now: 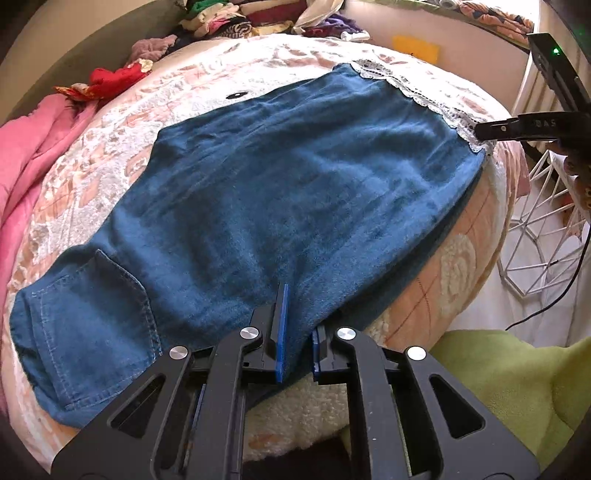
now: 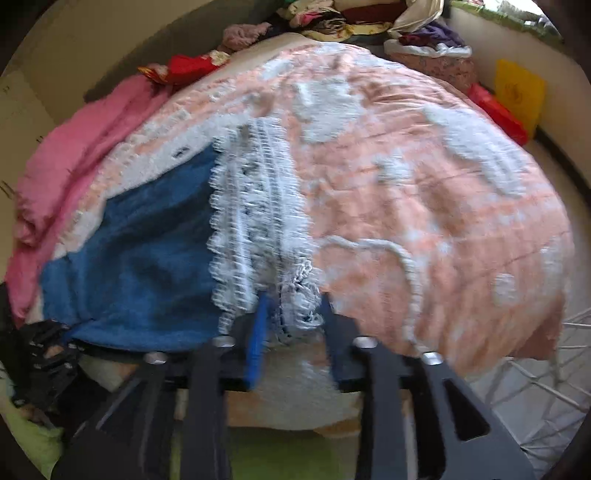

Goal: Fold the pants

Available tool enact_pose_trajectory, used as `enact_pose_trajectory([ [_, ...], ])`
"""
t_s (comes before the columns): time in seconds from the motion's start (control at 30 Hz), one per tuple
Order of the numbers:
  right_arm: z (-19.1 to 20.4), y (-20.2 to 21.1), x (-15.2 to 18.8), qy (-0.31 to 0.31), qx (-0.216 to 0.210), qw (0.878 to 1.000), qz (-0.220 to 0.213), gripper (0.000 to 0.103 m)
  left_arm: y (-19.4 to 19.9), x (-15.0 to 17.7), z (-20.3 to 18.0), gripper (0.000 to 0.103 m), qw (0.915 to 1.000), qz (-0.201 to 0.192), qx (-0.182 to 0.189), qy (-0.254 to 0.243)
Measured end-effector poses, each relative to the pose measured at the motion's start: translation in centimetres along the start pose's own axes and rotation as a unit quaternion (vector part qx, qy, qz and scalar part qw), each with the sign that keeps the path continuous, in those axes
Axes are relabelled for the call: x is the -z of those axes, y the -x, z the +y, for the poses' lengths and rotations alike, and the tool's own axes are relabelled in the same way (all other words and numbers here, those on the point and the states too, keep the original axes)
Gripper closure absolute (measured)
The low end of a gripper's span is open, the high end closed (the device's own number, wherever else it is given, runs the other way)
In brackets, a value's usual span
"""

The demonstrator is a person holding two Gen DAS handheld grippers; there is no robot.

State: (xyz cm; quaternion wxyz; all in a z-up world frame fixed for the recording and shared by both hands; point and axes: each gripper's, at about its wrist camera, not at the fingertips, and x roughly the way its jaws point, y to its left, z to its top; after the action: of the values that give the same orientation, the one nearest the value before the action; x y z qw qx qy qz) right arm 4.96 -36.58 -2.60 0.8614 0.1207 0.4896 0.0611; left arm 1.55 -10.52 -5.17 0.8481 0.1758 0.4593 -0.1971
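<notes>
- I worked over a bed covered by a peach and white textured bedspread (image 1: 122,122), which filled most of both wrist views.
- A pink blanket (image 1: 33,147) lay bunched along the bed's far left side, and a red patterned cloth (image 1: 110,79) sat beyond it.
- A heap of mixed clothes (image 1: 236,18) was piled at the head of the bed, against an olive-toned wall.
- To the right of the bed stood a white wire basket (image 1: 543,229), with a thin black cable hanging near it.
- A lime green fabric (image 1: 517,376) lay below the bed's near edge.
- The blue denim pants (image 1: 280,192) lay flat across the bedspread, back pocket at near left, the white lace hem (image 1: 417,94) at far right.
- My left gripper (image 1: 297,332) had its jaws closed most of the way on the pants' near edge, with denim pinched between the blue pads.
- My right gripper (image 2: 295,321) held the near corner of the lace hem between jaws drawn in on it.
- The right wrist view was motion-blurred, so I could not make out fine detail of that grip.
- The pants' waistband ran toward the lower left rim of the left view, and the right gripper's body was cut off by the frame's right edge.
</notes>
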Motion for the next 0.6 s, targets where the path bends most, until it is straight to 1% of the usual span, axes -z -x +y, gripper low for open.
enact_pose_trajectory([
  [0.1, -0.1, 2.1, -0.1, 0.008, 0.013, 0.999, -0.030, 0.064, 0.1, 0.1, -0.3, 0.097, 1.0000, 0.000, -0.001, -0.005],
  [0.17, 0.4, 3.2, -0.2, 0.026, 0.017, 0.998, -0.050, 0.063, 0.0, 0.2, -0.5, 0.096, 1.0000, 0.000, -0.004, -0.006],
  [0.2, 1.2, 3.6, -0.2, 0.042, 0.012, 0.997, -0.056, 0.062, 0.1, 0.2, -0.5, 0.096, 1.0000, 0.000, -0.003, -0.006],
  [0.27, 2.3, 3.5, -0.2, 0.061, -0.005, 0.997, -0.056, 0.062, 0.1, 0.3, -0.6, 0.096, 1.0000, 0.000, -0.001, -0.004],
  [0.37, 4.3, 2.4, 0.2, 0.093, -0.023, 0.994, -0.046, 0.061, 0.2, 0.5, -0.9, 0.094, 1.0000, 0.003, 0.001, -0.005],
  [0.4, 4.8, 1.7, 0.4, 0.100, -0.025, 0.994, -0.035, 0.057, 0.2, 0.7, -0.9, 0.094, 1.0000, 0.005, 0.001, -0.005],
  [0.43, 5.0, 1.1, 0.5, 0.102, -0.023, 0.994, -0.024, 0.055, 0.1, 0.7, -0.9, 0.092, 1.0000, 0.005, 0.005, -0.006],
  [0.5, 4.8, -0.5, 1.0, 0.099, -0.006, 0.995, 0.009, 0.055, 0.2, 0.8, -0.9, 0.090, 1.0000, 0.005, 0.007, -0.005],
  [0.53, 4.5, -1.1, 1.2, 0.096, -0.002, 0.995, 0.019, 0.055, 0.3, 0.9, -0.9, 0.085, 0.9999, 0.005, 0.009, -0.004],
  [0.57, 4.2, -1.3, 1.3, 0.093, -0.005, 0.995, 0.020, 0.055, 0.3, 0.9, -0.9, 0.079, 0.9999, 0.006, 0.012, -0.003],
  [0.6, 4.0, -1.2, 1.4, 0.091, -0.007, 0.996, 0.019, 0.055, 0.4, 1.0, -0.9, 0.078, 0.9999, 0.006, 0.011, -0.004],
])
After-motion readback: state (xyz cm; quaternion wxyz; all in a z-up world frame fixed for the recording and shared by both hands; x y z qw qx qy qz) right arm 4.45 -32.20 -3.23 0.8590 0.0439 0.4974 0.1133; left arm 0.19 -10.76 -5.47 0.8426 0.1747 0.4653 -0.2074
